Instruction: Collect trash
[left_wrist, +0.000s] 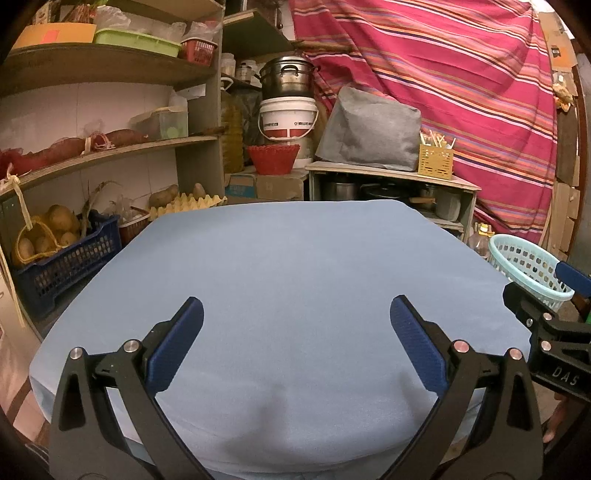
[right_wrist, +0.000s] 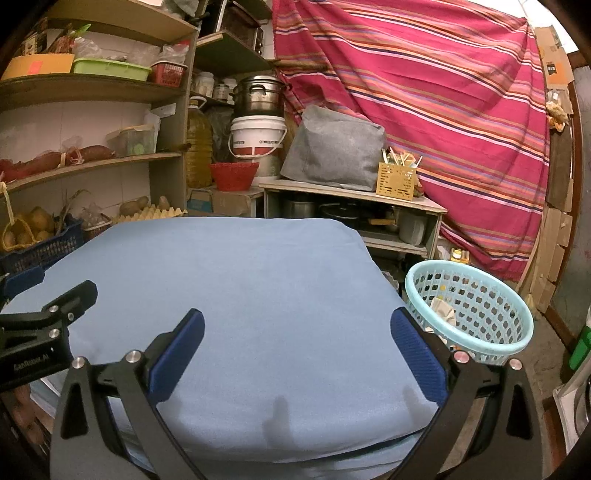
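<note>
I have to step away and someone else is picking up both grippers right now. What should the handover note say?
Left gripper: jaws open, empty, over the blue cloth-covered table.
Right gripper: jaws open, empty, over the same table near its right edge.
Basket: pale blue, beside the table on the right, lower than the tabletop, with crumpled paper inside.
Done: no trash shows on the cloth in either view.
Left: check around the table for strays; otherwise collection looks finished.
</note>
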